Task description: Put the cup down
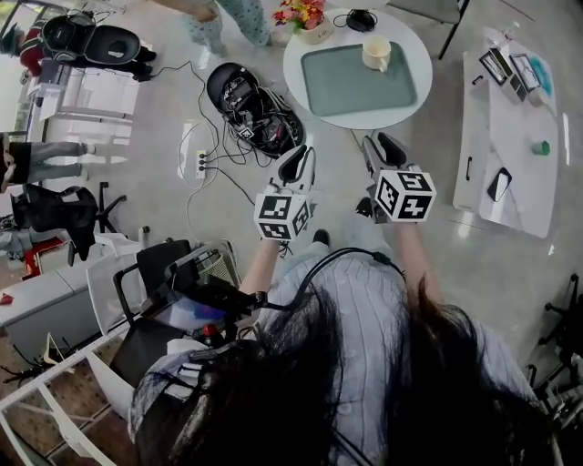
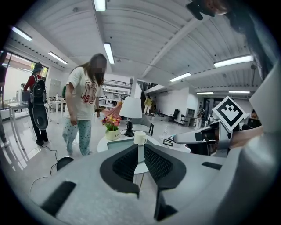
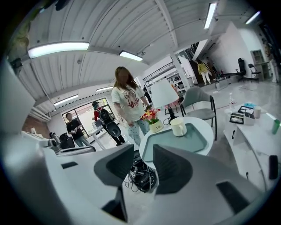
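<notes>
**Left claw (image 1: 296, 162) and right claw (image 1: 383, 150) released, well short of the cream ceramic cup (image 1: 376, 55)**

We hold both claws side by side in front of us above the pale floor. Each carries its cube of black-and-white square markers, and both point toward the round white table (image 1: 417, 41).

In the left gripper view, the left claw's dark ribbed pads (image 2: 125, 165) stand only a narrow slot apart and grasp nothing. Through that slot we see the distant cup and part of the table. In the right gripper view, the right claw's jaws sit somewhat wider apart, also grasping nothing. Between them we see the floor and an open black case full of cables (image 3: 140, 173).

The cup stands upright on a grey-green rectangular tray (image 1: 346, 91), near the tray's far right corner as we look down. Its handle is turned to the right in both gripper views. The tray lies flat on the round table and covers much of its top.

At the table's far edge are a white pot of pink and yellow flowers (image 1: 305, 20) and a lamp with a white shade (image 3: 164, 94) on a black base. A grey chair (image 3: 199, 103) stands behind the table.

A person in a white printed T-shirt and patterned trousers (image 2: 83, 105) stands just beyond the table, near the flowers.

The black case lies on the floor left of the round table, with a white power strip (image 1: 200, 162) near it. To our right is a long white table (image 1: 510, 173) with a dark phone and a small green object on it.
</notes>
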{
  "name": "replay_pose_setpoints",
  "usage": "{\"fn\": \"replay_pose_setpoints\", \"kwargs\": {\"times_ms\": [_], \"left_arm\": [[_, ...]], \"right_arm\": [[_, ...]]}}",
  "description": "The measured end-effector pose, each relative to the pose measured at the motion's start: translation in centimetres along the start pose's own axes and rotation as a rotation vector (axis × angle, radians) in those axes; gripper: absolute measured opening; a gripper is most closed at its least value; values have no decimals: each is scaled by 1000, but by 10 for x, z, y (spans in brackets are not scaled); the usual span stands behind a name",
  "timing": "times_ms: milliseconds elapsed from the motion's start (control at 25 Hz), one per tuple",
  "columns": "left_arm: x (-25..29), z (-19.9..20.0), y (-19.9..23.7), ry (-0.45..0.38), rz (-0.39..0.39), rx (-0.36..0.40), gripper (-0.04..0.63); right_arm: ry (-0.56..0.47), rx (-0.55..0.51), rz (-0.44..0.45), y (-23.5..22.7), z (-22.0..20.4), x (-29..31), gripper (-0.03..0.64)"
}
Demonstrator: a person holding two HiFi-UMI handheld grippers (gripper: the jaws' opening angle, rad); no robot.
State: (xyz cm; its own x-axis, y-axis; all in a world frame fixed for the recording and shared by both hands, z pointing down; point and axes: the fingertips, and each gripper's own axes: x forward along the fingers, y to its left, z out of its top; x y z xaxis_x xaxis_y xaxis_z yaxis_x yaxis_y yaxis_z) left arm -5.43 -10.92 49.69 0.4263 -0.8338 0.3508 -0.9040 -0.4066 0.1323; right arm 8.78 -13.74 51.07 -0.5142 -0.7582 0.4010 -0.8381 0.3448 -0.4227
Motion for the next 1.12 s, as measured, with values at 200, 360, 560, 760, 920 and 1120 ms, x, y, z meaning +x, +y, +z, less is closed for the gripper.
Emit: {"fn": "replay_pose_setpoints", "kwargs": {"times_ms": [200,360,560,760,920,1120], "left_arm": [[-30,-3,10,-24,-1,3,54],[-60,-10,22,-30,-29,8,54],[-92,-19,29,-46,-67,-1,54],[-128,-34,27,-39,-119,4,54],[-156,-50,25,-29,-150,6,54],[-178,-68,15,-22,-180,-10,54]], "right_arm": [[-2,-21,7,32,-9,-5,141],[-14,-23,-3,67,-22,-9,136],[-37,-30,-18,104,-39,-22,122],[-55,-26,-54,133,-58,-45,108],[-72,-23,-83,154,-75,-64,97],[-67,-29,-114,172,-99,-95,87]]}}
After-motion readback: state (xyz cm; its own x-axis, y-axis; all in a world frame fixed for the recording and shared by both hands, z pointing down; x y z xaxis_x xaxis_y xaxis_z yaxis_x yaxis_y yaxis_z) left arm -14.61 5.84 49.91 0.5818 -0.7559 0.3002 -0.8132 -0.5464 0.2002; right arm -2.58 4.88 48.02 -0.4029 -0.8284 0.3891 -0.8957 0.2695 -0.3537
